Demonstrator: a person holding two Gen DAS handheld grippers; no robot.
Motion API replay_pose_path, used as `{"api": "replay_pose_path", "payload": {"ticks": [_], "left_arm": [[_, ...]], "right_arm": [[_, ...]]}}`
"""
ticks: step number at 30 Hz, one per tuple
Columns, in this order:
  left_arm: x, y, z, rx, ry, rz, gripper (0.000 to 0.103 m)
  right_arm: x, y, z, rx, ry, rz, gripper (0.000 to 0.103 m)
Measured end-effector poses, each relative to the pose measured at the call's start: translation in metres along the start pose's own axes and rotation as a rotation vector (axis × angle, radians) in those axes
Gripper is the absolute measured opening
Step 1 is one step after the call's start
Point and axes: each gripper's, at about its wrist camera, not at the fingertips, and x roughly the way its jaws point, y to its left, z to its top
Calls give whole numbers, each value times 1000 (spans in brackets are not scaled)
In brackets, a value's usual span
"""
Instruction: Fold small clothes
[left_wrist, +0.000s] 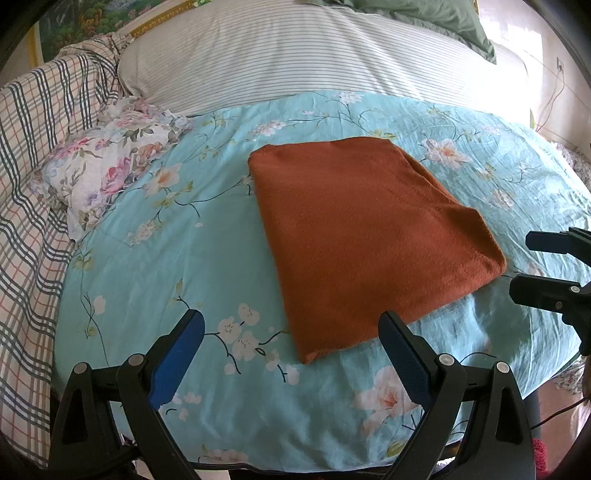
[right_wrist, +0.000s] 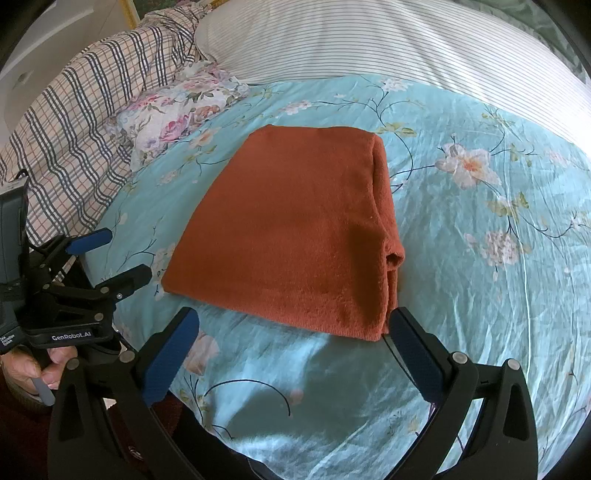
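On the teal floral bedspread (left_wrist: 155, 280) lies the rust garment (left_wrist: 362, 240), already folded into a thick rectangle, long axis running away from both tools; left tool (left_wrist: 291, 354) and right tool (right_wrist: 295, 354) both gape released at its near edge; the right tool's finger sits nearest the stacked corner.

Bare sheet (left_wrist: 155, 266) rings folded cloth (left_wrist: 362, 236); floral bundle (left_wrist: 110, 166) far-left.

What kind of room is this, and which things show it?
Most likely a bedroom: the folded rust-orange garment lies on a bed's turquoise floral sheet, with a striped pillow and a checked quilt behind it.
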Motion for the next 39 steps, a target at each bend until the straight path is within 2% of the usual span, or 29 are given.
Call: {"api": "replay_pose_path", "payload": {"ticks": [21, 39], "left_arm": [[7, -2, 4, 9, 3, -11, 96], [23, 8, 26, 3, -10, -3, 95]], "right_arm": [[1, 1, 3, -2, -1, -2, 102], [20, -15, 28, 21, -5, -1, 102]]}}
